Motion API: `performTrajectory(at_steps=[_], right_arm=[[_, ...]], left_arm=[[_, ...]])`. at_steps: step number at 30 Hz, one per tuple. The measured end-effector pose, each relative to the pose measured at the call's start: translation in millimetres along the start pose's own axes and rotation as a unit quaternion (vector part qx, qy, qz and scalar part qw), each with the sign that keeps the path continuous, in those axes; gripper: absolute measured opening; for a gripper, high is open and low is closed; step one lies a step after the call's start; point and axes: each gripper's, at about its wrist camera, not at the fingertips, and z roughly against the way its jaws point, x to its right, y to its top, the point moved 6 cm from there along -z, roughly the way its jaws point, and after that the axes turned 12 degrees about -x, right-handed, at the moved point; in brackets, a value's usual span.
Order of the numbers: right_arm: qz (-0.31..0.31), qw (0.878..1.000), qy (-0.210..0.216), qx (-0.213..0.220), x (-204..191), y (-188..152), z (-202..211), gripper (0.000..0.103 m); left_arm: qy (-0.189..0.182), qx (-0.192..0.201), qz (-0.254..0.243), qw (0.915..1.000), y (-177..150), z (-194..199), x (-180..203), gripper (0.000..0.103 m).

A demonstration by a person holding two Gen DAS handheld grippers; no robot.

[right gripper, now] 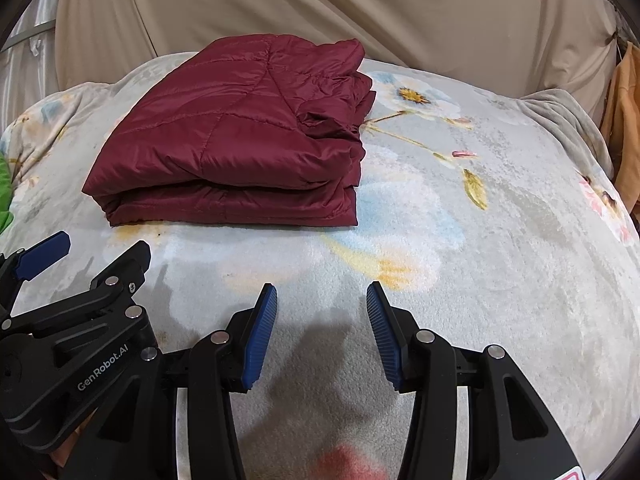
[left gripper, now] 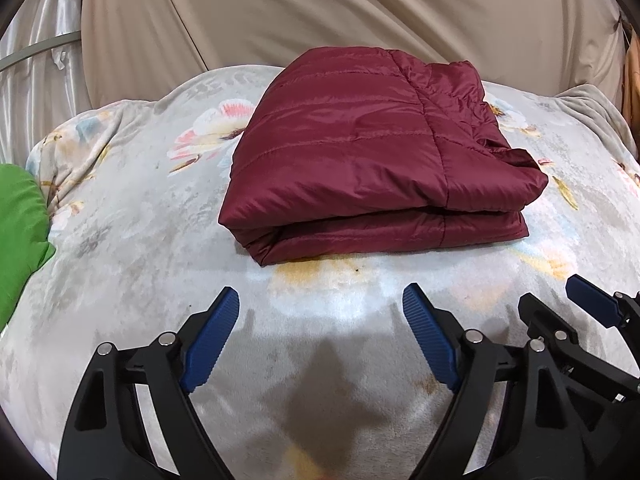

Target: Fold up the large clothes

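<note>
Jacket (left gripper: 360, 148) folded, edges stacked – bare blanket (left gripper: 140, 240) all round.

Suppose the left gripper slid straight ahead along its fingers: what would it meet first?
The left gripper, jaws open and empty, points downward over the floral blanket. It would probably meet bare blanket first, just short of the folded maroon jacket; depth is hard to judge here.

Brand text: "GenRobot.AI", in pale letters
Where it stood: on the black body of the left gripper (right gripper: 148, 268), seen at the lower left of the right wrist view
Direction of lettering: ran slantwise, rising toward the right
Left wrist view: showed no readable text
Red-edged mark at the bottom right corner of the right wrist view: cut off by the frame, could not be read
</note>
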Motion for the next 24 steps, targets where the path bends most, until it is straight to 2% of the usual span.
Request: performTrajectory(at_steps=[8,24], right_arm=[[-0.002,1.0,0.0,0.0,-0.9,-0.1,0.1,0.047],[-0.008,1.0,-0.012,-0.002,-1.1,-1.4,0.4,0.046]], left_arm=[[0.012,0.006,-0.002,0.9999,0.0,1.5,-0.3,0.082],[0.009,0.005,-0.004,0.9999,-0.3,2.4,2.8,0.08]])
